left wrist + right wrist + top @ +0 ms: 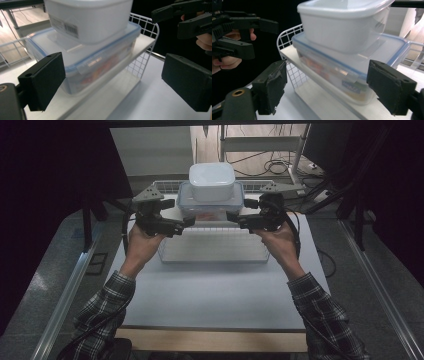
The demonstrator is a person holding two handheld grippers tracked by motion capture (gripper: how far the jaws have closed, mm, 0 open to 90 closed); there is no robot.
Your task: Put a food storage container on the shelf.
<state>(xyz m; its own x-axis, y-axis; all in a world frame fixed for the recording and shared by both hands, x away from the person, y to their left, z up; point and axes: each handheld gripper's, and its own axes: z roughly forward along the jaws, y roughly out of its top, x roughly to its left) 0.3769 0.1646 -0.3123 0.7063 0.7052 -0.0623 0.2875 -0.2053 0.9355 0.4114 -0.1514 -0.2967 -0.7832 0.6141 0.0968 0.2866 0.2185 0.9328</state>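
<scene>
Left gripper view: white box (92, 20) top cropped

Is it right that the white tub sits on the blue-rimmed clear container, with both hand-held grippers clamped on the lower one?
Not quite. The white tub does sit on the blue-rimmed clear container, but both gripper views show the left hand-held gripper and right hand-held gripper open, not clamped.

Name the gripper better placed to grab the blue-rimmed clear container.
Right, narrowly: the right gripper has open jaws straddling the clear container's corner; the left gripper sits more off its end.

A white wire rack (215, 251) stands on the pale table (215, 290).
</scene>
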